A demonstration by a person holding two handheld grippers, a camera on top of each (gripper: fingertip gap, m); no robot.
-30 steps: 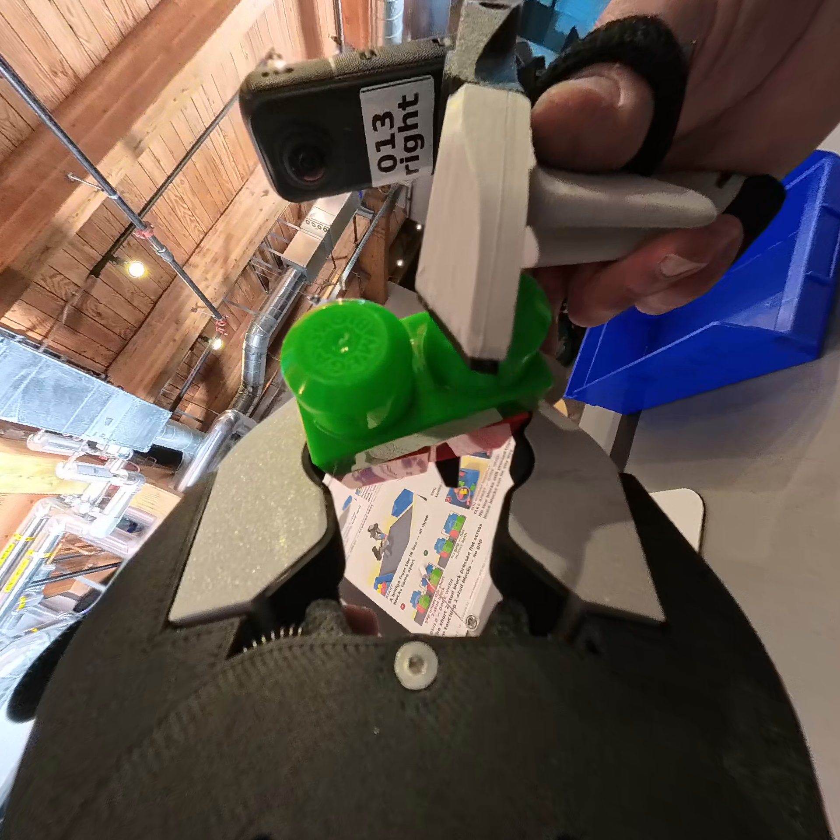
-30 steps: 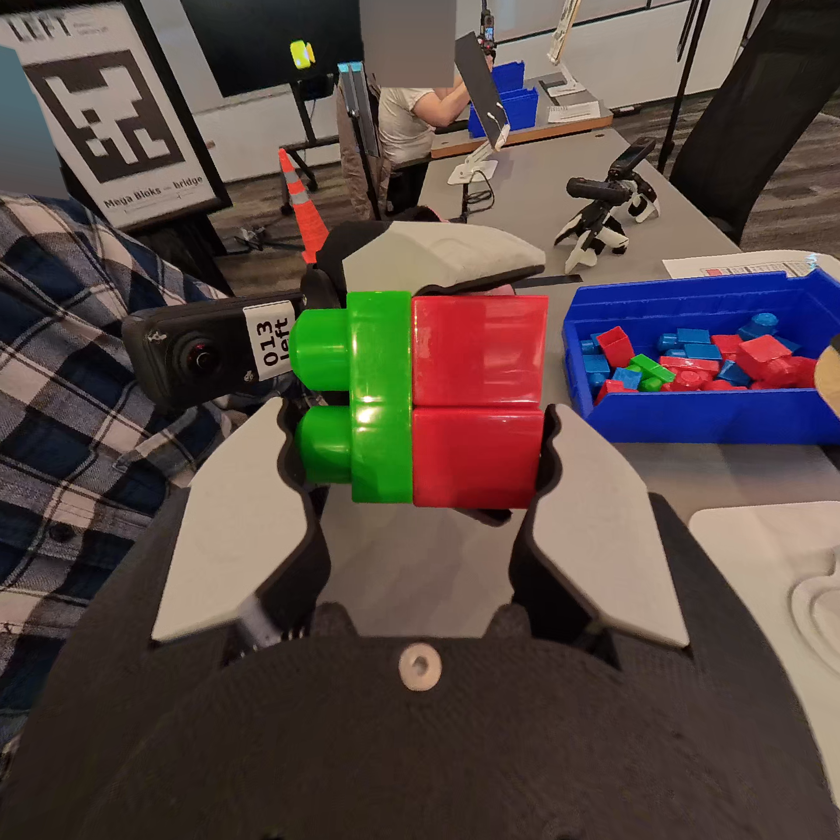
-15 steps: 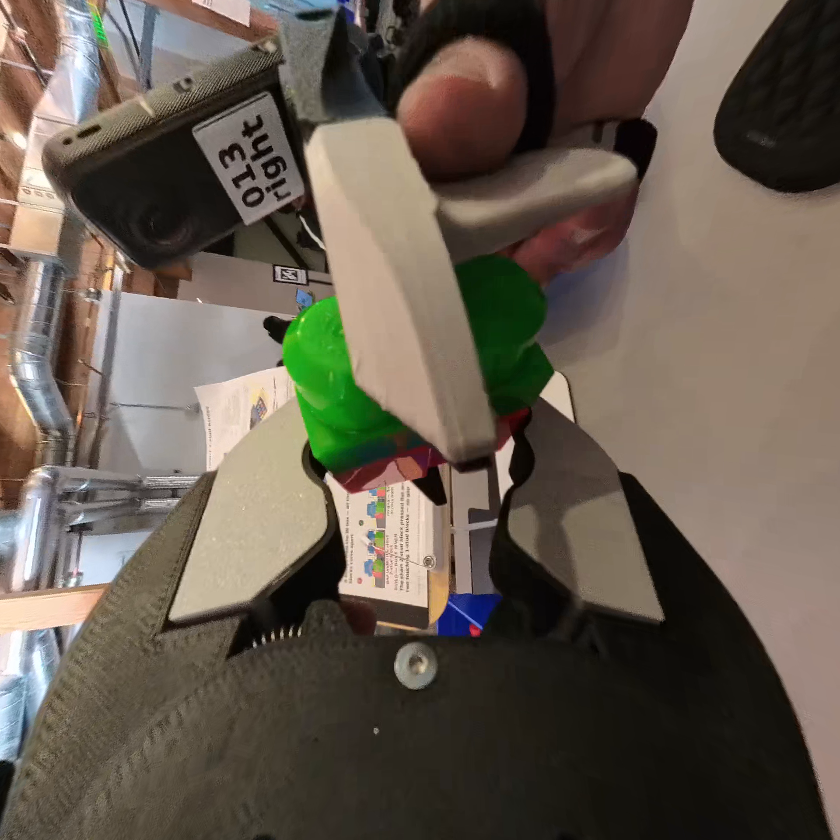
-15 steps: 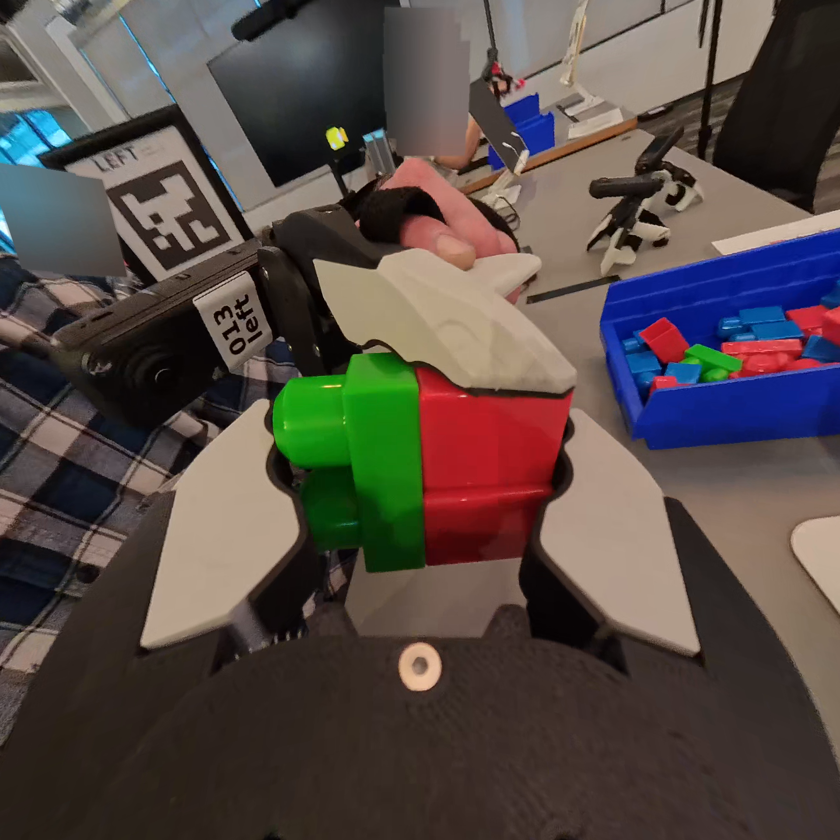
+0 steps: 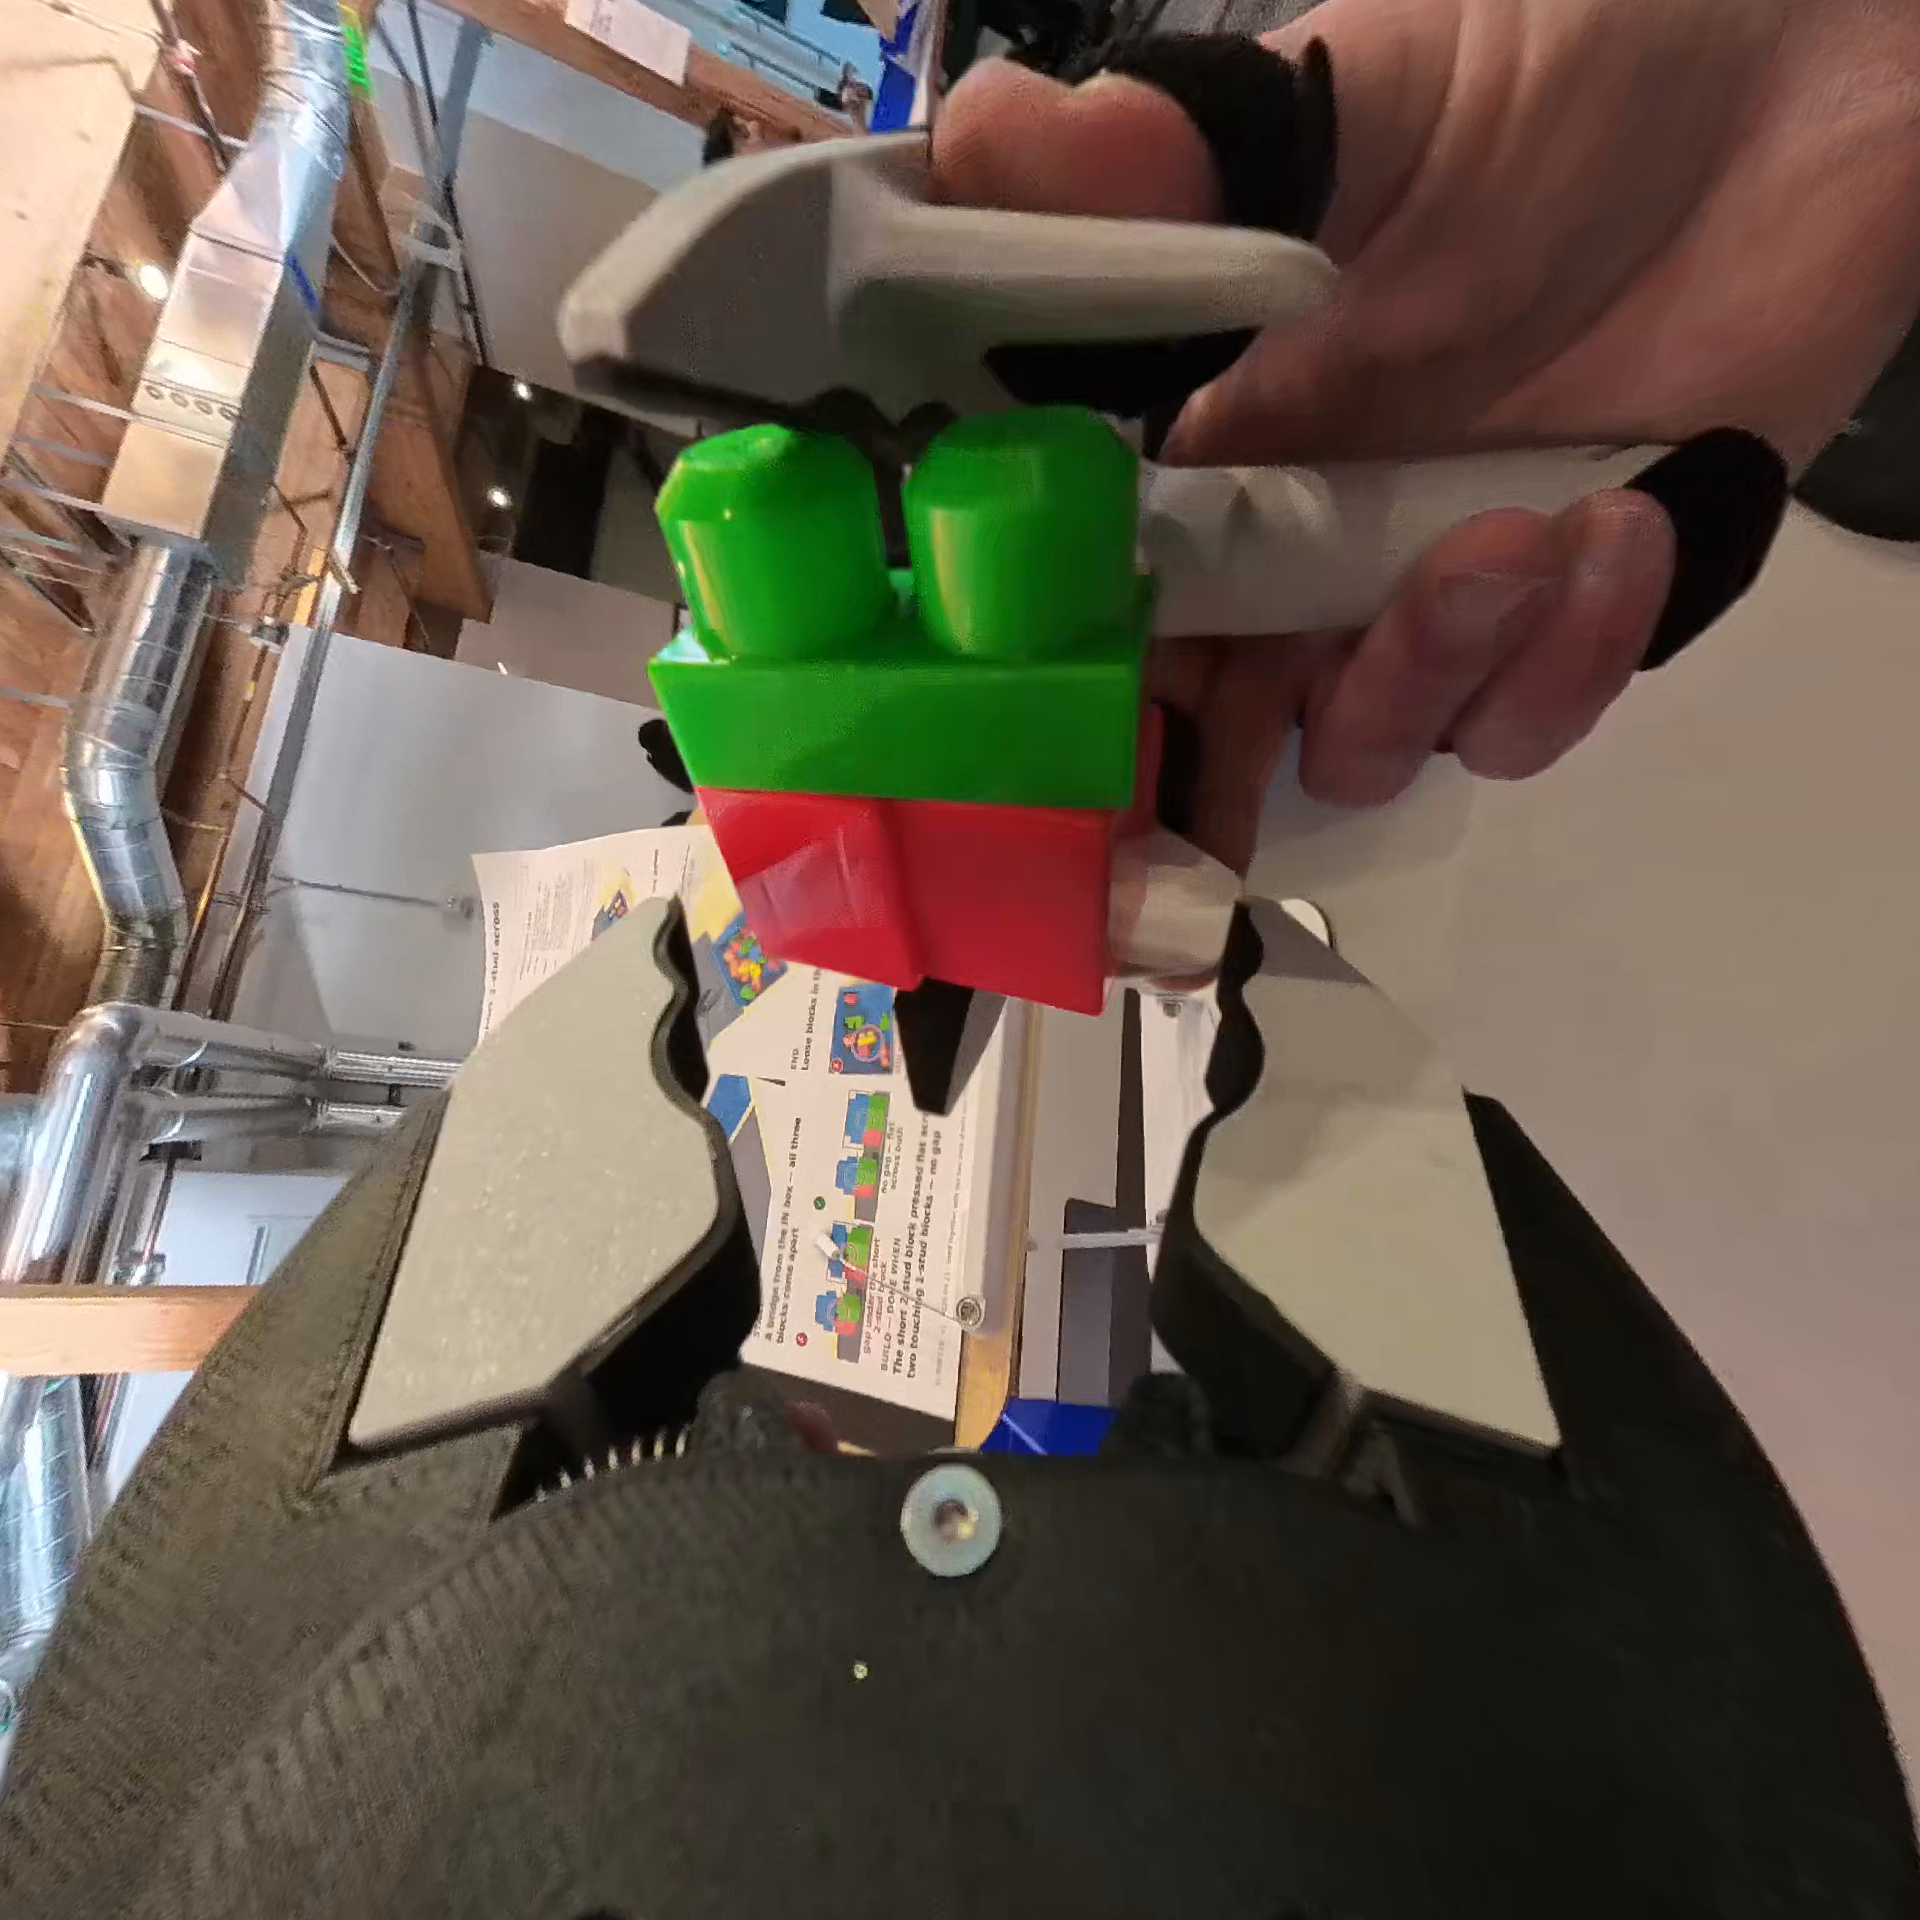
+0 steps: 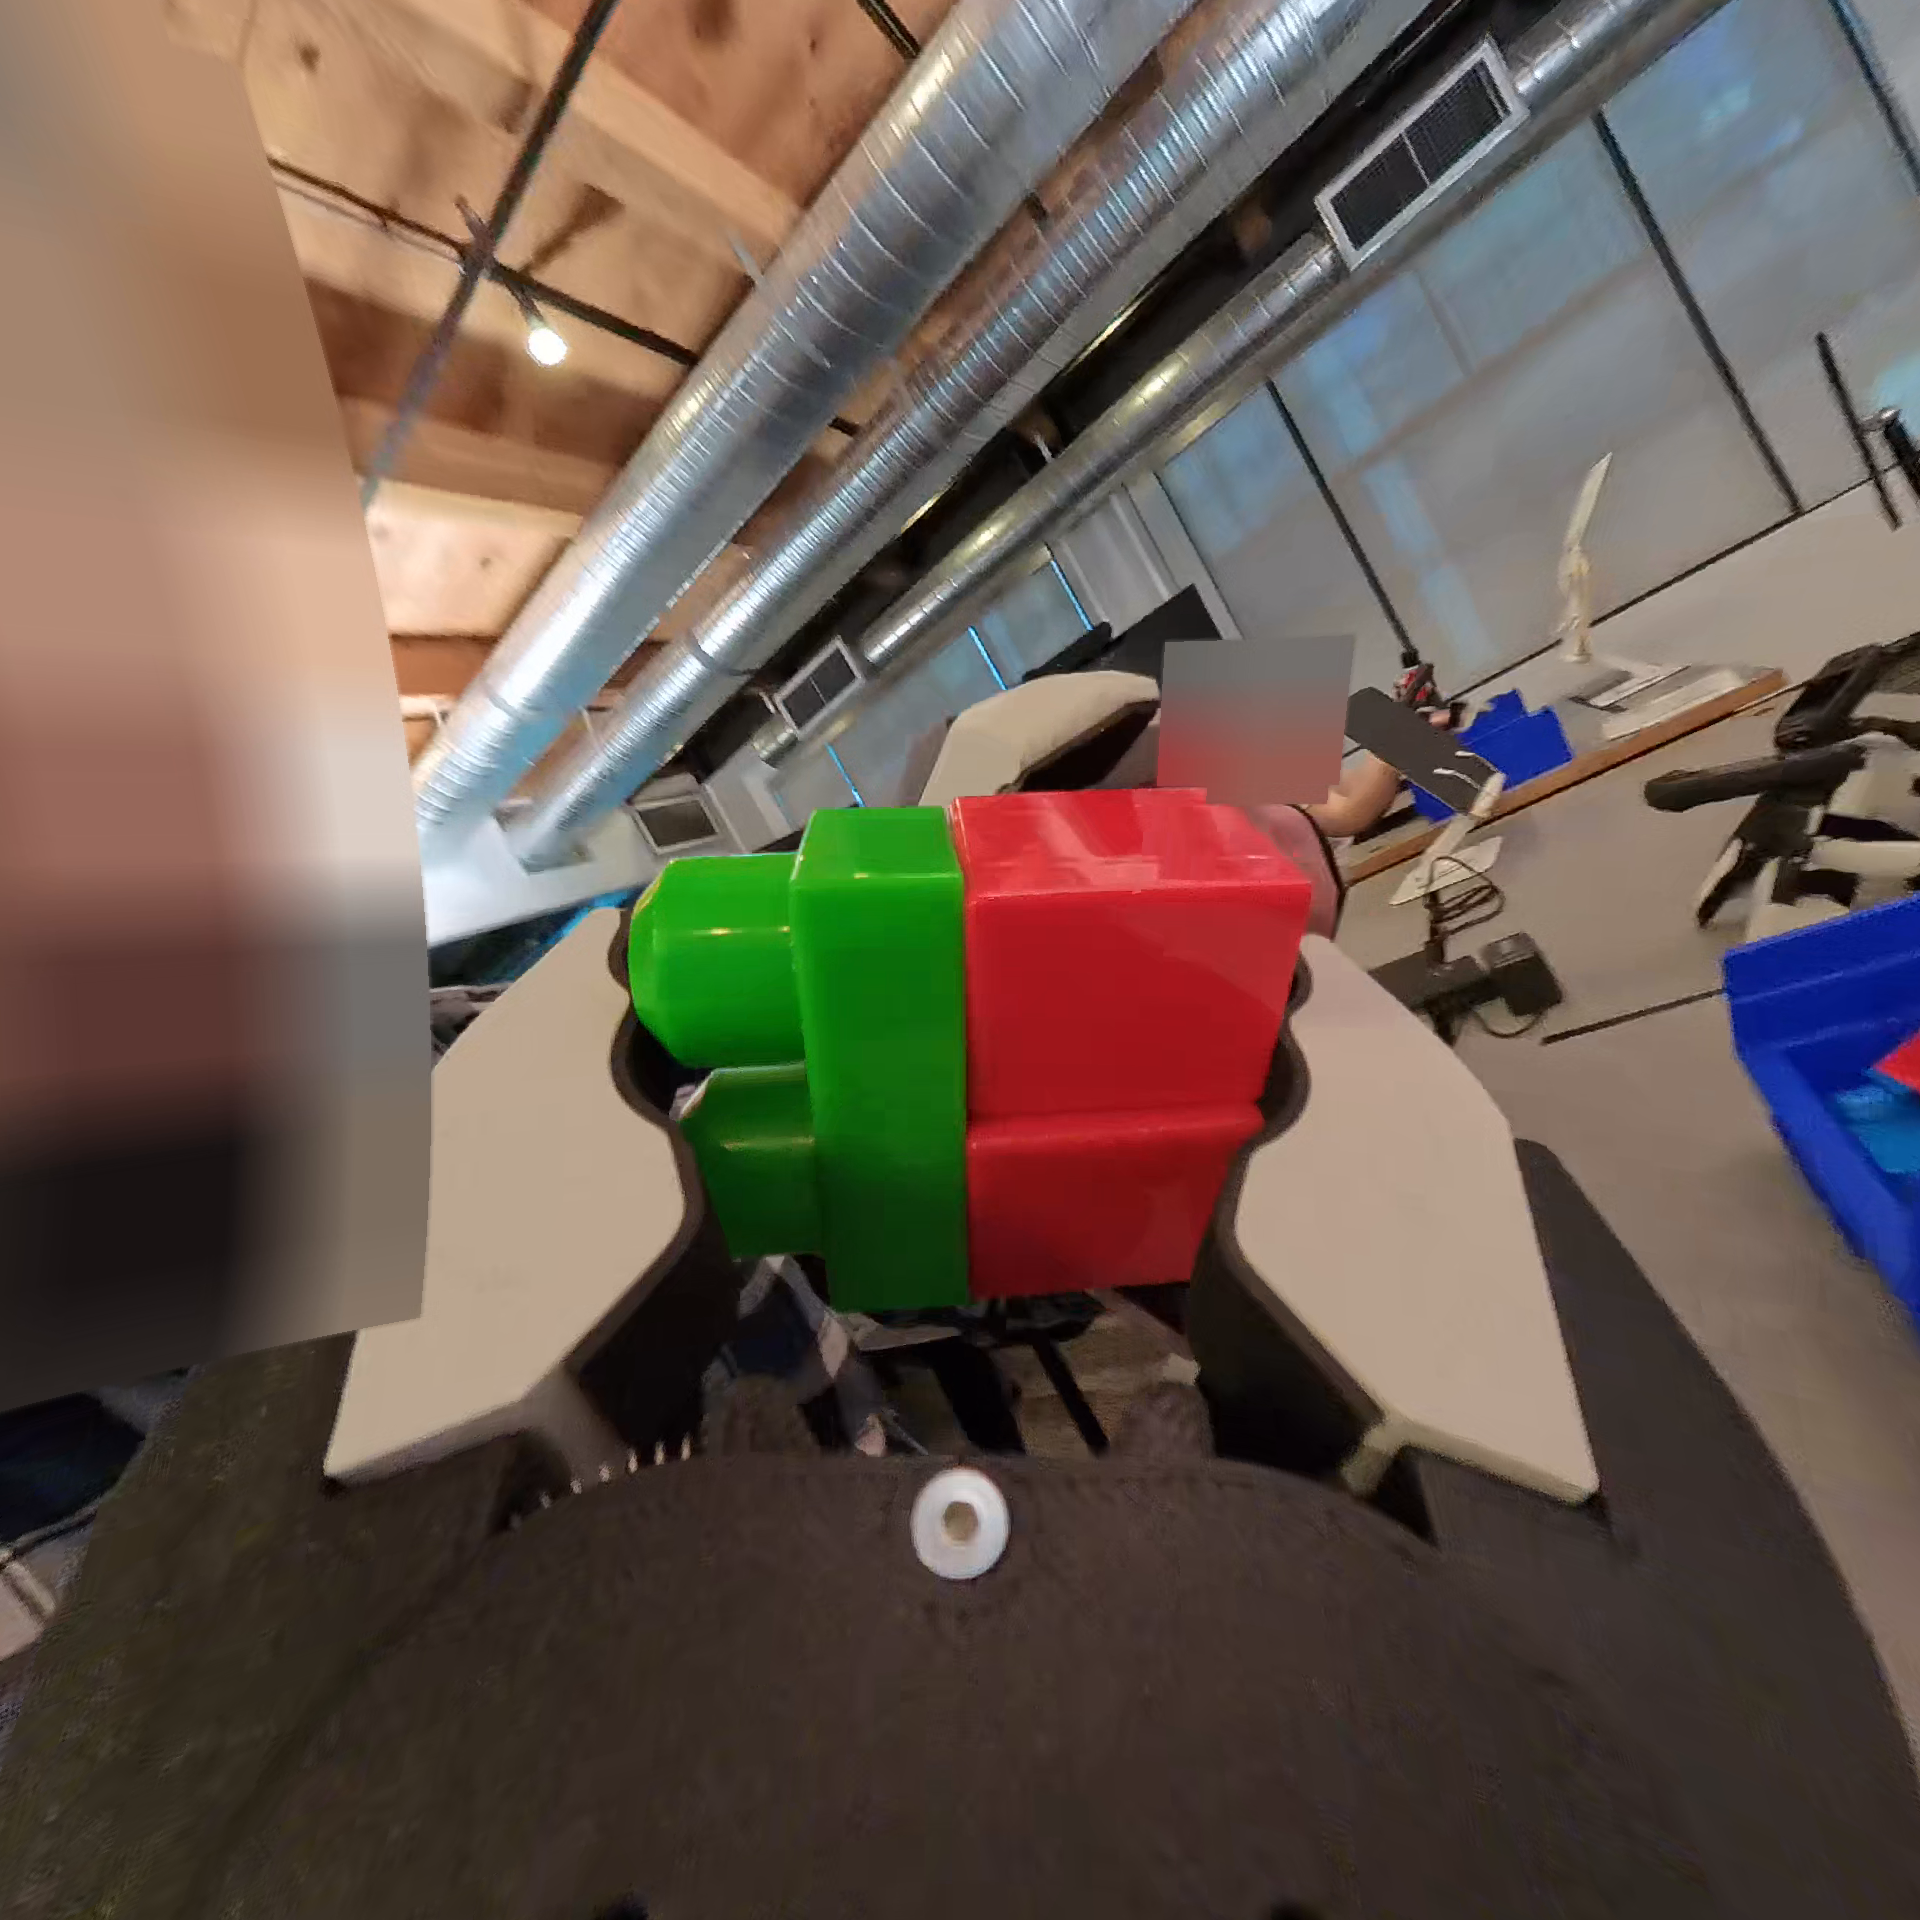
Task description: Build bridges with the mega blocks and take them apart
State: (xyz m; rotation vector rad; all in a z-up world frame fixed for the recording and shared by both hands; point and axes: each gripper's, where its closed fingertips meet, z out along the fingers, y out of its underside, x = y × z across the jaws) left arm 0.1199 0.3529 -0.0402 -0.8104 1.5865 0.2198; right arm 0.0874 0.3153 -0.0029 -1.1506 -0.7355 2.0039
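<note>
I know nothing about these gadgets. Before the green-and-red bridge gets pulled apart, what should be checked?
1. Right tongs grip the bridge: ok. The green block has its studs against one finger, and the red blocks are against the other.
2. Left tongs grip a block: not ok. They are open, with gaps on both sides of the red blocks.
3. Green block seated flat across both red blocks: ok.
4. Bridge clear of the table: ok.
5. Blue bin within reach: cannot tell.

Left claw (image 5: 956, 935) released and opened off the bridge (image 5: 914, 748), right claw (image 6: 961, 997) alone clamps it
</note>
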